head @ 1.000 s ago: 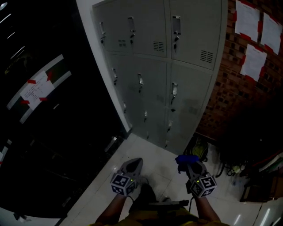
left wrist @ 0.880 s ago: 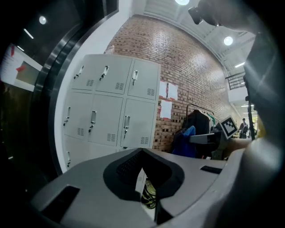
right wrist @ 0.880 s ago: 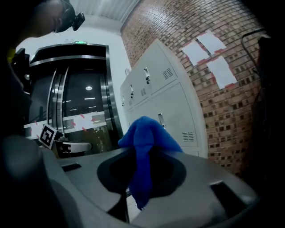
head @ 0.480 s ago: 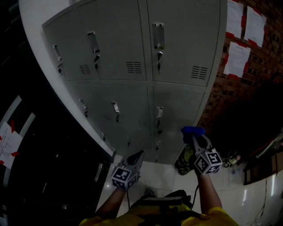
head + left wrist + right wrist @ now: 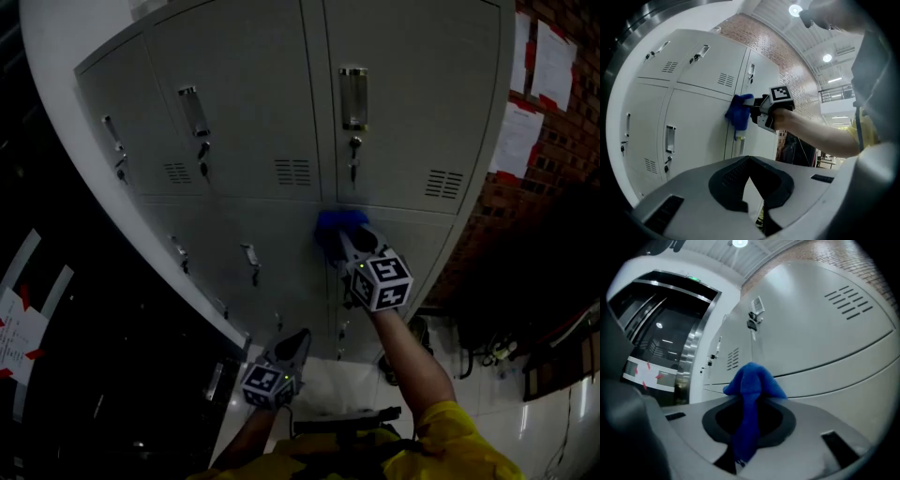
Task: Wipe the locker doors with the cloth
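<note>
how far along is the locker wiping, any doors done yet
Barely started. Done: the blue cloth is clamped in the right tongs, held up at the lockers. In hand: the cloth sits at the seam under the upper right door, seemingly touching it. Left: no door shows a wiped patch, so all look still to do. The left tongs hang low, shut and empty.

Blue cloth [image 5: 336, 228], bunched, against grey locker doors [image 5: 412, 122] at seam between top and middle rows; doors shut.
</note>
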